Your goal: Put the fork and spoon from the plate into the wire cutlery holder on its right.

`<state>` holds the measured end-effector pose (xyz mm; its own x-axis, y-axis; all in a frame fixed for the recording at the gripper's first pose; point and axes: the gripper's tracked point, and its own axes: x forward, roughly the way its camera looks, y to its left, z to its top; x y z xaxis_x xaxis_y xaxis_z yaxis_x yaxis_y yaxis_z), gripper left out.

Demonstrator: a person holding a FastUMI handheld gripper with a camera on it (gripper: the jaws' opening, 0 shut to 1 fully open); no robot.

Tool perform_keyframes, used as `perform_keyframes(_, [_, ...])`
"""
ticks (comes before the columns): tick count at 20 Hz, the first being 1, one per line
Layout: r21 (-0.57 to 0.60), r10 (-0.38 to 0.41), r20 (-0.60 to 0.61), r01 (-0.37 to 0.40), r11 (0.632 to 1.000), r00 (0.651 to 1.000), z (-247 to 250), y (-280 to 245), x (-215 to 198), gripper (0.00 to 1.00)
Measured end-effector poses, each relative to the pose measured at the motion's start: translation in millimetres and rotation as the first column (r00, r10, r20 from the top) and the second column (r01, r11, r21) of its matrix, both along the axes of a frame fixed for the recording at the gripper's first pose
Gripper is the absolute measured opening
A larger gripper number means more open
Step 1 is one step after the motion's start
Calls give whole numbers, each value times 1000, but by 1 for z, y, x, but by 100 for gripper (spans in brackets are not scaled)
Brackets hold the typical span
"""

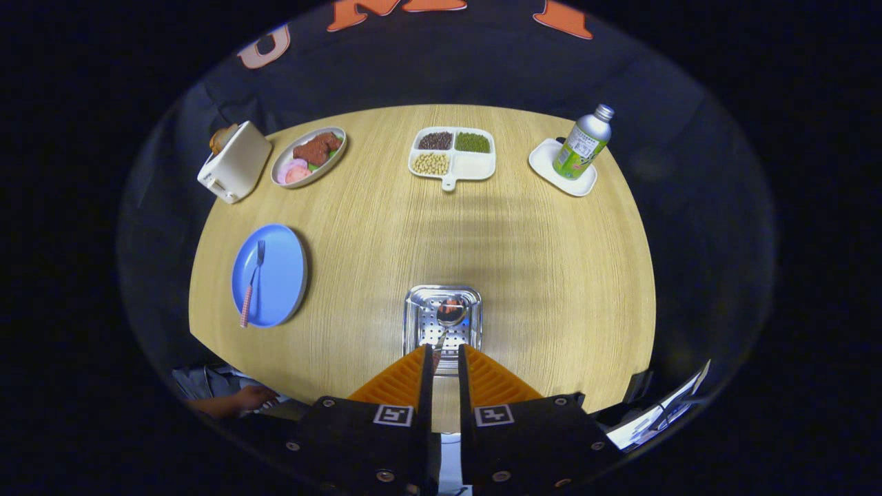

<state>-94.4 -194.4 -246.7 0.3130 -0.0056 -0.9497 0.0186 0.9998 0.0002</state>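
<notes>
A blue plate (279,289) lies on the left side of the round wooden table, and a fork (252,282) with a red checked handle rests on it. The metal cutlery holder (420,324) stands just ahead of my fingers, seen from above. My gripper (446,348) hangs over the holder's near rim, its orange fingers (403,379) close together and shut on the handle of a spoon (450,313). The spoon's bowl points forward over the holder's opening. The handle is mostly hidden between the fingers.
At the back of the table stand a white toaster (234,164), an oval dish of food (309,157), a divided tray of beans (453,156) and a bottle (583,143) on a small white tray. A person's hand (251,398) rests at the near left edge.
</notes>
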Motion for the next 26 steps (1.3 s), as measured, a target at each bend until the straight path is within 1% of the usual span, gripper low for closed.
perform_keyframes(2, [21, -21, 80, 19, 1000, 997, 9, 4, 12, 26])
perform_keyframes(4, [18, -22, 177, 19, 1000, 984, 20, 9, 23, 33])
perform_keyframes(6, [3, -16, 294, 16, 1000, 956, 35, 15, 35, 44])
perform_keyframes(7, [-5, -12, 354, 14, 1000, 935, 43, 21, 42, 51])
perform_keyframes(8, [-14, -8, 412, 15, 1000, 911, 49, 26, 47, 56])
perform_keyframes(9, [-23, -2, 467, 14, 1000, 884, 56, 33, 53, 62])
perform_keyframes(11, [-37, 10, 566, 14, 999, 824, 69, 50, 61, 70])
perform_keyframes(13, [-39, 12, 658, 18, 999, 753, 82, 72, 69, 78])
perform_keyframes(14, [-32, 16, 697, 8, 999, 717, 89, 85, 72, 80])
perform_keyframes(16, [-12, 40, 776, -48, 999, 629, 97, 121, 75, 83])
perform_keyframes(17, [-22, 57, 798, -65, 998, 599, 98, 135, 76, 85])
perform_keyframes(18, [-32, 73, 809, -80, 996, 584, 96, 147, 76, 87])
perform_keyframes(21, [-22, 83, 806, -111, 994, 586, 82, 183, 77, 89])
perform_keyframes(24, [20, 49, 808, -111, 994, 587, 67, 217, 82, 88])
perform_keyframes(26, [29, 40, 802, -106, 994, 596, 55, 237, 83, 89])
